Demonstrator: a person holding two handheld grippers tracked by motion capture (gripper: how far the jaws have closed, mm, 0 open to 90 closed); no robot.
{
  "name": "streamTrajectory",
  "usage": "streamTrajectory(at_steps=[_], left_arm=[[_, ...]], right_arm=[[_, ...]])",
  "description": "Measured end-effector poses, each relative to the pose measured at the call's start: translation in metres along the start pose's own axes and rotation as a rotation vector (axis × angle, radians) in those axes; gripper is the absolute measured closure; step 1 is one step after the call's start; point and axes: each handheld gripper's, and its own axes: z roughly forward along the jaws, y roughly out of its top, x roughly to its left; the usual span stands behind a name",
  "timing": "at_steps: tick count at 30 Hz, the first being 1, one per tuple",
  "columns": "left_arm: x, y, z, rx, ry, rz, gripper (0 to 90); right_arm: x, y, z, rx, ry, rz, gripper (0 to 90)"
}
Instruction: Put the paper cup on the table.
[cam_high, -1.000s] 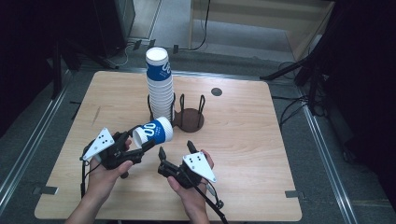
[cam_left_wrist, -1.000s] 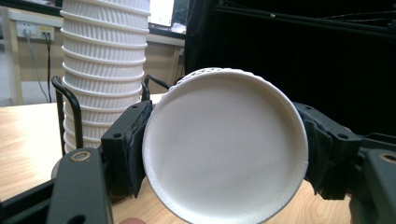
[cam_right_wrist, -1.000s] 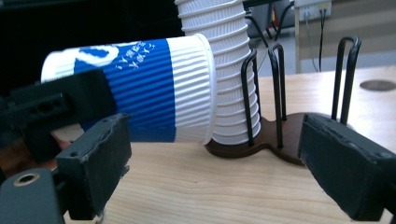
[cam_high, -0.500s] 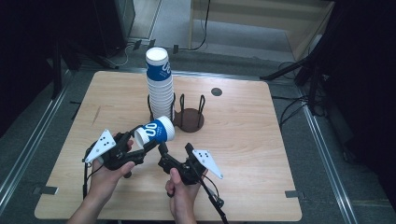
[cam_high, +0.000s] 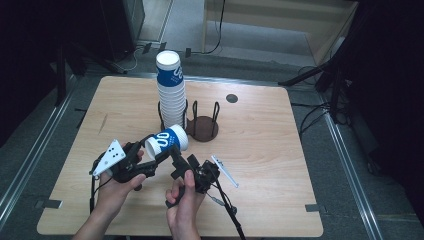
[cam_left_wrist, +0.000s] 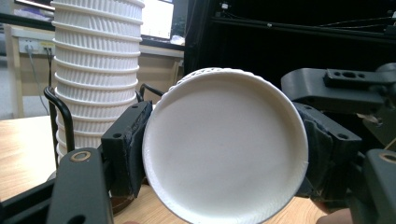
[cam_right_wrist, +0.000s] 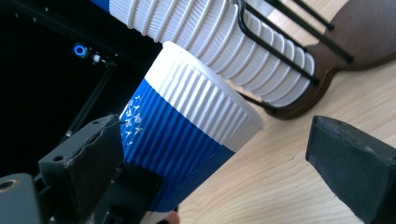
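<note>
Blue-and-white cup: a ribbed paper cup (cam_high: 166, 142) with a blue band is held lying on its side above the worktop, in front of the cup stack.
Grip on it: the left gripper (cam_left_wrist: 224, 154) is clamped across the cup near its base, its black pads pressing the wall on both sides; in the left gripper view the cup's round white bottom faces the camera.
What has just changed: the right gripper (cam_right_wrist: 224, 154) has rolled over in the hand since a second ago, its grey plate now turned outward, and its jaws have just been opening.
What that means: the right jaws now stand wide either side of the cup's white rim end without touching it, which looks like preparation for a handover or for pulling a nested cup free; that grip is not yet made.
Cup relative to right gripper: the cup's mouth end lies between the open jaws, nearer the left one.
Stack: a tall column of ribbed white paper cups (cam_high: 171, 97) stands in a dark wire-and-wood cup holder (cam_high: 202, 127), just behind the held cup.
Worktop: pale wooden worktop (cam_high: 280, 150), with both hands near its front edge.
</note>
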Motion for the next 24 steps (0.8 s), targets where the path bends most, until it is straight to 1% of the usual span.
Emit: streamTrajectory(at_steps=[1,3,4,6,7,8,12,13,14,16,17,18,19,22,23,24], left_arm=[[0.000,0.000,0.000,-0.001,0.000,0.000,27.8],[-0.001,0.000,0.000,-0.001,-0.001,0.001,27.8],[-0.001,0.000,0.001,-0.002,-0.002,0.001,27.9],[-0.002,-0.001,0.001,0.001,-0.004,0.004,27.9],[-0.002,-0.001,0.001,0.001,-0.004,0.004,27.9],[-0.004,-0.002,0.002,0.001,-0.008,0.006,27.8],[-0.007,-0.003,0.004,0.007,-0.018,0.015,27.9],[-0.007,-0.003,0.004,0.007,-0.018,0.015,27.9],[-0.009,-0.004,0.005,0.009,-0.022,0.017,27.9],[-0.010,-0.005,0.006,0.011,-0.026,0.021,27.8],[-0.010,-0.005,0.006,0.011,-0.026,0.021,27.9],[-0.011,-0.005,0.006,0.010,-0.027,0.019,27.9],[-0.011,-0.005,0.006,0.010,-0.027,0.019,27.9],[-0.013,-0.006,0.007,0.014,-0.033,0.027,27.9],[-0.013,-0.006,0.007,0.014,-0.033,0.027,27.9],[-0.014,-0.006,0.008,0.012,-0.038,0.029,27.9]], right_arm=[[0.000,0.000,0.001,0.001,0.000,0.011,4.3],[-0.001,0.001,0.002,0.000,0.007,0.047,4.4],[-0.001,0.002,0.002,0.002,0.003,0.071,4.4],[-0.002,0.003,0.002,0.009,0.011,0.120,4.3],[-0.002,0.003,0.002,0.009,0.011,0.120,4.3],[-0.003,0.004,0.004,0.012,0.018,0.154,4.4],[-0.003,0.006,0.007,0.012,0.025,0.201,4.3],[-0.003,0.006,0.007,0.012,0.025,0.201,4.3],[-0.005,0.007,0.008,0.012,0.033,0.236,4.4],[-0.005,0.009,0.010,0.009,0.045,0.269,4.4],[-0.005,0.009,0.010,0.009,0.045,0.269,4.4],[-0.006,0.010,0.012,0.007,0.053,0.293,4.4],[-0.006,0.010,0.012,0.007,0.053,0.293,4.4],[-0.009,0.012,0.015,0.013,0.048,0.340,4.4],[-0.009,0.012,0.015,0.013,0.048,0.340,4.4],[-0.011,0.013,0.017,0.015,0.048,0.354,4.4]])
